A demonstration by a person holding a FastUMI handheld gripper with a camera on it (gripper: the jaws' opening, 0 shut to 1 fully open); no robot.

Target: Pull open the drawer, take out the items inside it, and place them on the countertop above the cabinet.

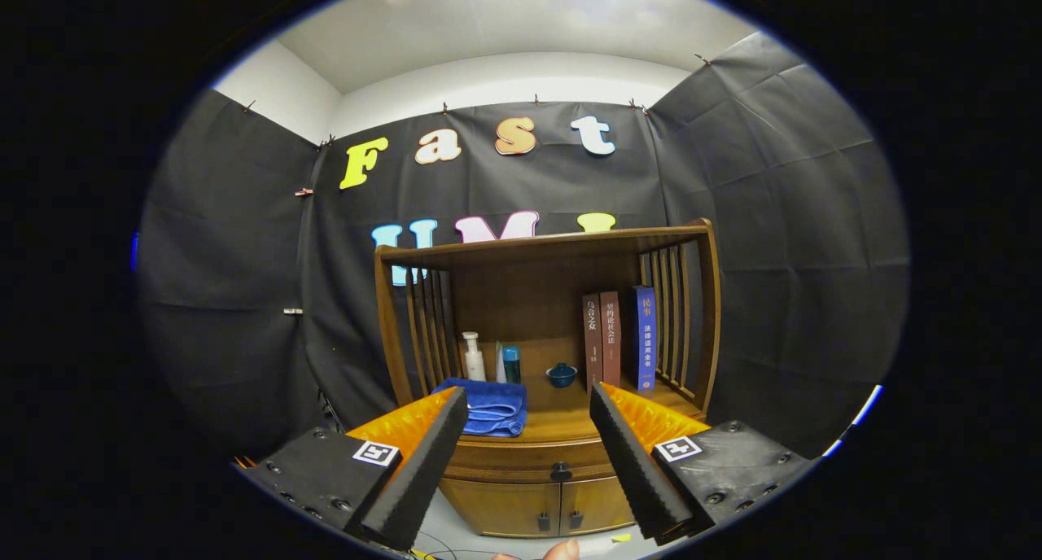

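Facing: a wooden cabinet (521,462) stands in the lower middle of the frame, beyond the fingers and well apart from them.
Cabinet: an open shelf with slatted sides rises above the countertop (562,417); two small doors (537,507) sit at the bottom.
Drawer: the drawer (529,462) lies just under the countertop edge, closed, with a dark knob (560,470) at its middle, seen between the two fingers.
Open room: the front strip of the countertop to the right of the towel is bare wood; the space between fingers and cabinet front is free.
Books: three books (620,340) stand upright at the right of the shelf, against the slats.
Towel: a blue folded towel (491,408) lies at the left front of the countertop, its edge overhanging slightly.
Bottles: a white pump bottle (473,356) and a teal-capped one (511,365) stand behind the towel.
Bowl: a small blue bowl (562,374) sits mid-shelf, left of the books.
Gripper: the gripper (529,454) is level, aimed at the drawer front, fingers spread wide and grasping nothing.
Hand: a fingertip (562,550) shows at the bottom centre of the frame.
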